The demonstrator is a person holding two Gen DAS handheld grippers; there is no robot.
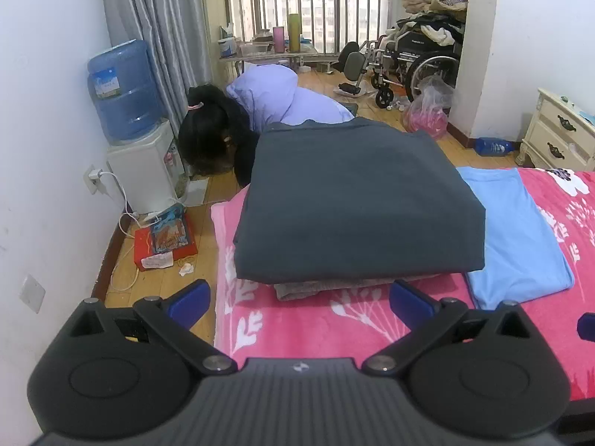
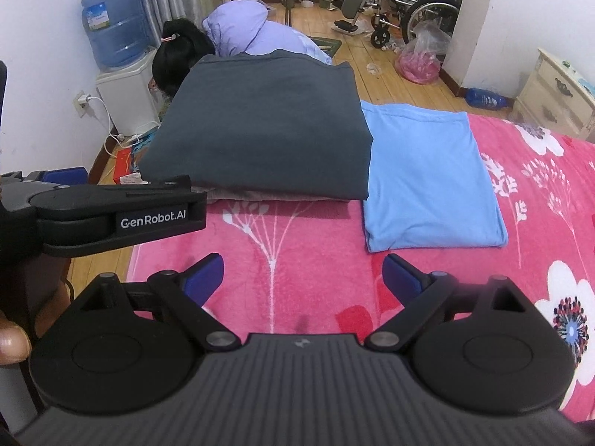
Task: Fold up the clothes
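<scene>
Both grippers — left (image 1: 299, 299) and right (image 2: 303, 278) — hung spread wide and empty over the pink blanket (image 2: 316, 286). At frame centre lay a folded dark garment (image 1: 357, 204) atop what looked like a grey one (image 1: 327, 288); a blue one (image 2: 427, 178) lay touching its right edge.

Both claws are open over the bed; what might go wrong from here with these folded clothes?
1. The dark grey folded garment sits on a stack at the bed's edge; a nudge might tip it to the floor.
2. It overlaps the light blue folded garment, so pulling either may unfold both.
3. The left claw is close to the right claw; they might collide.
</scene>
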